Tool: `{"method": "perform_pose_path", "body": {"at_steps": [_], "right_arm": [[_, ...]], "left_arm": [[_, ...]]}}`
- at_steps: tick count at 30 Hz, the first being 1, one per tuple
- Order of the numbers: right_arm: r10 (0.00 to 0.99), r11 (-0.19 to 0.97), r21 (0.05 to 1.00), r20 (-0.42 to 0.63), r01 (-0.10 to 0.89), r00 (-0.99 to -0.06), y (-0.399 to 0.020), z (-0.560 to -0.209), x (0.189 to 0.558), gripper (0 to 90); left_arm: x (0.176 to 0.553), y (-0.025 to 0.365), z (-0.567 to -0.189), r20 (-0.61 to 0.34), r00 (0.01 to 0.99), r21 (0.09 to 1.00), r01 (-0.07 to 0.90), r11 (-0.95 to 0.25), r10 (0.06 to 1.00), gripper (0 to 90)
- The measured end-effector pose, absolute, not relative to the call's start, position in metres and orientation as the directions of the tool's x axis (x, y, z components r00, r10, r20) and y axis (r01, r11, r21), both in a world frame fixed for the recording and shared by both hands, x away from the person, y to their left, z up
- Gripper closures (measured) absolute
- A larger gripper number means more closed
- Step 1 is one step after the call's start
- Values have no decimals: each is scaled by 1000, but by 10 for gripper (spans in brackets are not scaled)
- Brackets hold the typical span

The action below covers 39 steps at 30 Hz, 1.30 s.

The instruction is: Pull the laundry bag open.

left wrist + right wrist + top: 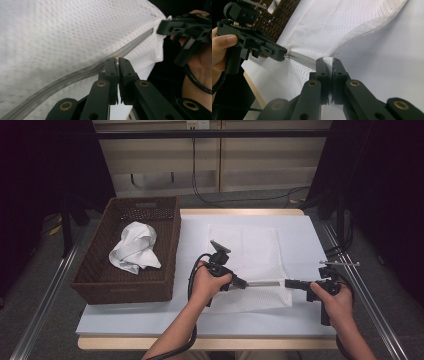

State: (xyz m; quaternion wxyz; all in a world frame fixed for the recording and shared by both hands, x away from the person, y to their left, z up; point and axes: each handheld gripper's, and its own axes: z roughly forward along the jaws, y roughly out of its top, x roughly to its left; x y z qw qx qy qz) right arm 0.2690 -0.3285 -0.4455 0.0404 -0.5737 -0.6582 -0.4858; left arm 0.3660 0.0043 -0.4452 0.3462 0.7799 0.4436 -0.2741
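Now, bag: the white mesh zippered laundry bag lies flat on the white surface, right of the brown woven basket.
Left grip: your left gripper has its jaws clamped on the small brass zipper pull.
Right grip: your right gripper has its jaws pinched on the bag's near right corner.
Slip risk: the pull is tiny; tug at an angle and it could pop free.
Jam risk: slack mesh beside the grey zipper tape may snag the slider.
Drag risk: if the corner slips out, the whole bag will likely slide left.
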Motion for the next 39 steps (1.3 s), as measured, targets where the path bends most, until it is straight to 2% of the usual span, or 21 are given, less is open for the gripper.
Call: {"method": "perform_pose_path", "body": {"at_steps": [39], "right_arm": [[714, -152, 598, 617, 787, -331, -336, -445, 263, 871]], "left_arm": [[367, 15, -443, -715, 466, 305, 879, -367, 521, 868]]}}
